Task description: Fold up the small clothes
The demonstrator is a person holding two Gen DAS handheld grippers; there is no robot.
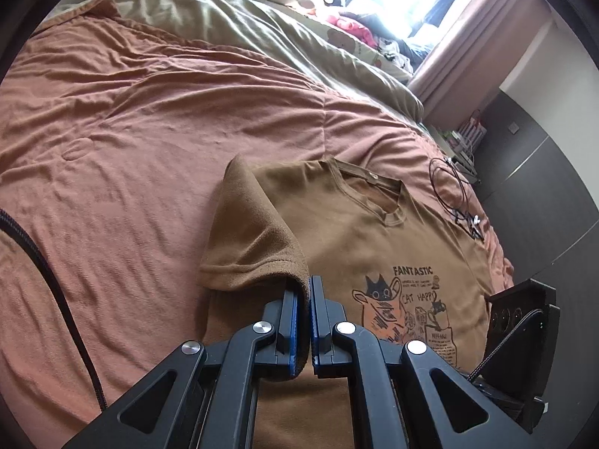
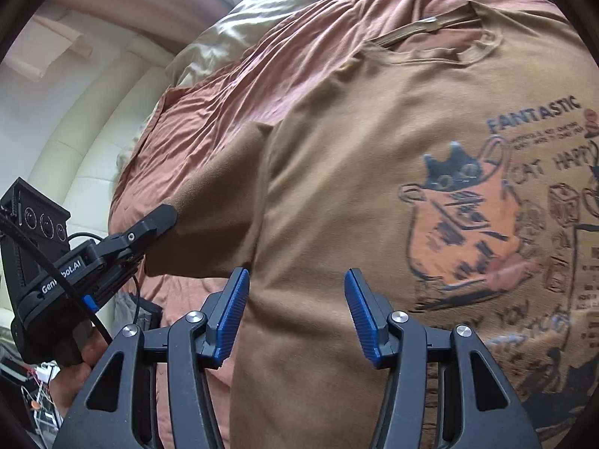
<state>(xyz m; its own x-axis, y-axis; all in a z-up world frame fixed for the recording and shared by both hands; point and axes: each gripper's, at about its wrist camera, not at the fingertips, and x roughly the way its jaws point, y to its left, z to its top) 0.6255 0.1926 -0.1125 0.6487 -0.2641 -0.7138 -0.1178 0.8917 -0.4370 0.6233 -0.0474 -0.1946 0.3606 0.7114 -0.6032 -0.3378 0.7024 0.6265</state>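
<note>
Fingers of left gripper (image 1: 304,292) clenched on brown sleeve (image 1: 254,239) of brown T-shirt (image 1: 374,247), sleeve lifted and draped back from the tips toward the shirt's chest. Fingers of right gripper (image 2: 295,288) released, blue pads (image 2: 234,310) spread with nothing pinched, hovering above shirt body, cat print (image 2: 460,217) ahead and right of the tips, left gripper visible off to their left with the sleeve in its grip. Shirt flat, print up, on orange bed cover (image 1: 131,131), black cable (image 1: 453,187) beyond the collar.
</note>
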